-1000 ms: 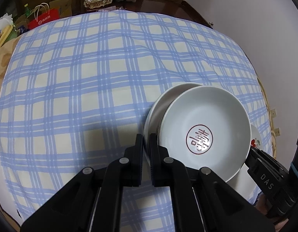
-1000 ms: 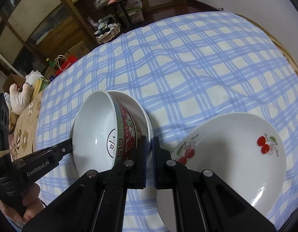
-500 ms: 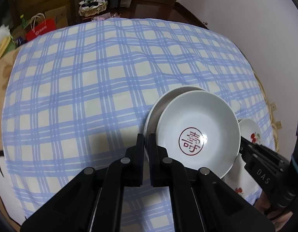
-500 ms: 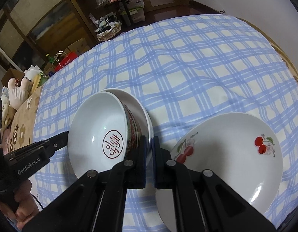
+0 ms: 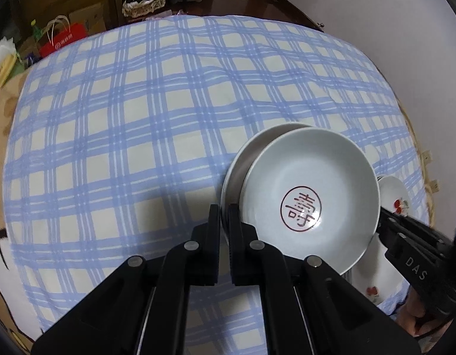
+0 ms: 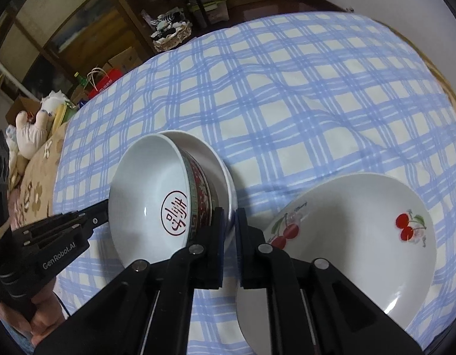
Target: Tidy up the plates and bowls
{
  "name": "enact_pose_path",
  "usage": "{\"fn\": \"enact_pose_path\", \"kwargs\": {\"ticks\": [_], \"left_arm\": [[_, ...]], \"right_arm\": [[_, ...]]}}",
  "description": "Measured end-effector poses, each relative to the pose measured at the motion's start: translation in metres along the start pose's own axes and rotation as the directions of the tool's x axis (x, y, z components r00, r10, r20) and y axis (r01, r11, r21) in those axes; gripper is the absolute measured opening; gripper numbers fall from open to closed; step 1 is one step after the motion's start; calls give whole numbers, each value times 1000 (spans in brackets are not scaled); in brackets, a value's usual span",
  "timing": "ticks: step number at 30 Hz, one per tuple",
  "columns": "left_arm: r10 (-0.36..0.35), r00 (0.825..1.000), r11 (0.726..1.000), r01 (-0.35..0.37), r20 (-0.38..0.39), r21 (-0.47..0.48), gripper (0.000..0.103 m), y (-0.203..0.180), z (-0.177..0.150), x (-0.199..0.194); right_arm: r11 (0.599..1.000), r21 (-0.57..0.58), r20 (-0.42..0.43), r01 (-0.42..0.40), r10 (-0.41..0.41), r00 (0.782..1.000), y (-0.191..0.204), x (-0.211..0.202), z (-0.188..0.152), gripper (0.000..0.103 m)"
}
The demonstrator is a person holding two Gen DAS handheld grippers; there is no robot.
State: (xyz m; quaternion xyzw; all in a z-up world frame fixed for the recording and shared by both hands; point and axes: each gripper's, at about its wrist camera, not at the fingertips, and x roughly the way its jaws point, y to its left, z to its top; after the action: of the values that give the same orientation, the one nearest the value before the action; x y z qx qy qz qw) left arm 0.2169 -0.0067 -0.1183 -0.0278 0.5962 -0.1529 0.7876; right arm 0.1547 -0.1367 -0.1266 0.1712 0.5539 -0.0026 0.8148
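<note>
Left gripper (image 5: 225,222) is closed to a sliver on the near-left rim of the white dish (image 5: 237,168). The right gripper (image 6: 231,224) meets the same dish from the opposite side. Its jaws have just eased apart a touch and stand nearly closed, with the dish's rim between them and apparently pinched. Two grips on opposite rims would keep the stack level and stop it sliding on the cloth. Nested inside the dish sits the red-patterned bowl (image 5: 311,183), its round red emblem facing up, so this stacking step looks about finished. Whether either gripper's pads also touch the bowl's wall I cannot tell. Just right of the stack lies the cherry plate (image 6: 346,236), flat and ungripped, probably next to be gathered. Everything rests at the near right of the blue checked tablecloth (image 5: 139,133).
</note>
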Motion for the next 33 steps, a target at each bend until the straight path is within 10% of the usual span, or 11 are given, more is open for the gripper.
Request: {"fn": "enact_pose_path", "kwargs": {"ticks": [33], "left_arm": [[57, 998, 998, -56, 22, -22, 5, -3, -2, 2]], "right_arm": [[998, 59, -31, -5, 7, 1000, -4, 5, 2, 10]]}}
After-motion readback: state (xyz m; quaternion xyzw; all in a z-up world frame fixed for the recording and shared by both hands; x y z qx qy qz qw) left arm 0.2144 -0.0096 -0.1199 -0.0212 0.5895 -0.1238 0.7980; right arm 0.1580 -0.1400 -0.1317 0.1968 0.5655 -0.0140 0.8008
